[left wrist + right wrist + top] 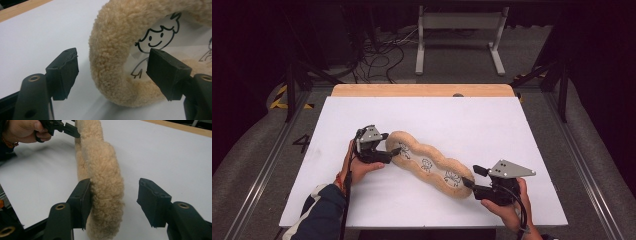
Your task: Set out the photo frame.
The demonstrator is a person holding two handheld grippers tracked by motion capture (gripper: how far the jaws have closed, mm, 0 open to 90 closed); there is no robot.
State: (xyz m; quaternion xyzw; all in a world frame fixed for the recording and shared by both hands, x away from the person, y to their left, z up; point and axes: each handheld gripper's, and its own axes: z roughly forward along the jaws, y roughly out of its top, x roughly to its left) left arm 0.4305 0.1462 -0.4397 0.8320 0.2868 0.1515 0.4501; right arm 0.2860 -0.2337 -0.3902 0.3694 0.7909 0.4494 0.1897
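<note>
A long wavy plush piece (427,163) with a tan fleece rim and a white middle printed with little cartoon figures lies slantwise on the white table top (437,115). My left gripper (394,150) is at its upper left end. In the left gripper view the jaws (112,65) stand on either side of the fleece rim (110,42), one outside it and one over the white panel, and neither presses on it. My right gripper (470,176) is at the lower right end. There one jaw lies against the fleece (105,170) and the other stands apart from it (113,195).
The white top sits on a wooden table whose far edge (422,90) shows behind it. Beyond on the floor are a white metal stand (459,22) and loose cables (382,55). In the right gripper view the other hand (22,130) holds its gripper at the plush's far end.
</note>
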